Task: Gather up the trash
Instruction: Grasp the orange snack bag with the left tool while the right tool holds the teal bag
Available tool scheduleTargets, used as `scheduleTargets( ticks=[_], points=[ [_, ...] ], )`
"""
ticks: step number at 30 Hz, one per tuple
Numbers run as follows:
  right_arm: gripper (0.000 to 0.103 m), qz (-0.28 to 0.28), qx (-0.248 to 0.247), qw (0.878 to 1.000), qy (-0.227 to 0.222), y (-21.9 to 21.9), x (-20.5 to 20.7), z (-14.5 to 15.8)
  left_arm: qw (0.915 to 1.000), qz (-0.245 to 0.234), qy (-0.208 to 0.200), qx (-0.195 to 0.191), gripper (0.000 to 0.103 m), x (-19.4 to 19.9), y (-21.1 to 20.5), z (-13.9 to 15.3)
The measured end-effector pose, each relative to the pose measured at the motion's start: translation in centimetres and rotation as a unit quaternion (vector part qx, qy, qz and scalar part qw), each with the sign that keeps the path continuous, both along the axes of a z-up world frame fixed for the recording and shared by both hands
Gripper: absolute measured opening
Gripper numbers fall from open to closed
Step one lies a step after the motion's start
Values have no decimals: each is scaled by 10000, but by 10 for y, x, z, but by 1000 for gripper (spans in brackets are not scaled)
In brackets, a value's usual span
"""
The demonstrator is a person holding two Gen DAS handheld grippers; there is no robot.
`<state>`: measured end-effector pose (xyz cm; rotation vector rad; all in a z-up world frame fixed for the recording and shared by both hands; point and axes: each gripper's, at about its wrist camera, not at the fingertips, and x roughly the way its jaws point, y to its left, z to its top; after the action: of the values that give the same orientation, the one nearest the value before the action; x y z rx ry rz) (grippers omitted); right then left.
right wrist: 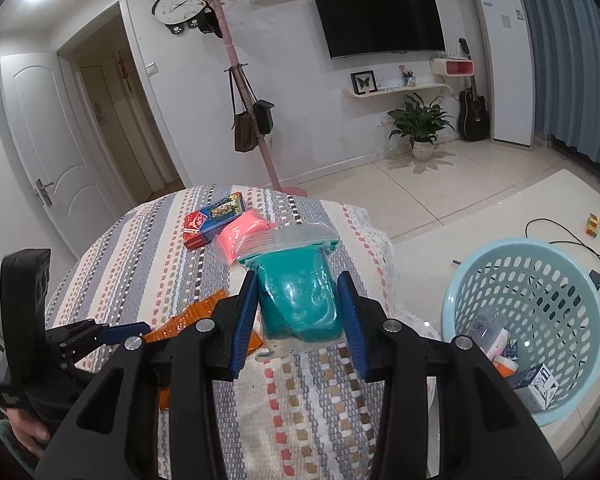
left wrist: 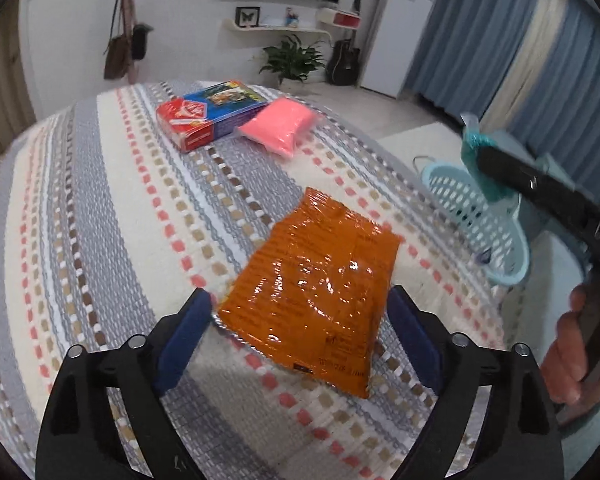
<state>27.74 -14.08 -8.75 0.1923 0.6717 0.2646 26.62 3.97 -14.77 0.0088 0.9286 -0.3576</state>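
An orange foil packet (left wrist: 320,300) lies flat on the striped cloth (left wrist: 100,220). My left gripper (left wrist: 300,302) is open, one blue pad on each side of the packet, neither visibly pressing it. In the right wrist view the packet (right wrist: 196,312) shows beside one of the left gripper's fingers (right wrist: 120,330). My right gripper (right wrist: 298,280) is shut on a clear zip bag of teal stuff (right wrist: 300,304), held above the cloth's right side. That teal bag (left wrist: 474,144) also shows at the right of the left wrist view. A light blue basket (right wrist: 460,300) stands on the floor to the right.
A red and blue box (left wrist: 208,114) and a pink bag (left wrist: 280,128) lie at the far end of the cloth. The basket (left wrist: 452,176) holds several cartons and wrappers. A hand (left wrist: 568,340) grips the right tool. Cables (right wrist: 572,248) run across the floor.
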Motion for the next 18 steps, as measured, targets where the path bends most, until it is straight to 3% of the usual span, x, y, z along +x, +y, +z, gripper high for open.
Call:
scheduleTargets(
  ticks=[5, 7, 9, 13, 18],
  points=[
    [37, -78, 25, 10000, 39, -6, -3, -2, 9953, -68, -210, 943, 84, -5, -27, -8],
    [37, -125, 29, 9999, 56, -10, -4, -3, 9951, -115, -282, 937, 70, -7, -32, -5],
    [37, -164, 41, 9998, 76, -14, -4, -4, 9948, -96, -349, 953, 62, -8, -35, -3],
    [37, -248, 84, 9996, 70, -22, -8, -4, 9942, 7, -547, 927, 60, -14, -34, 0],
    [37, -365, 112, 9993, 23, -34, -11, -2, 9962, 11, -758, 428, 60, -20, -33, 22]
  ],
)
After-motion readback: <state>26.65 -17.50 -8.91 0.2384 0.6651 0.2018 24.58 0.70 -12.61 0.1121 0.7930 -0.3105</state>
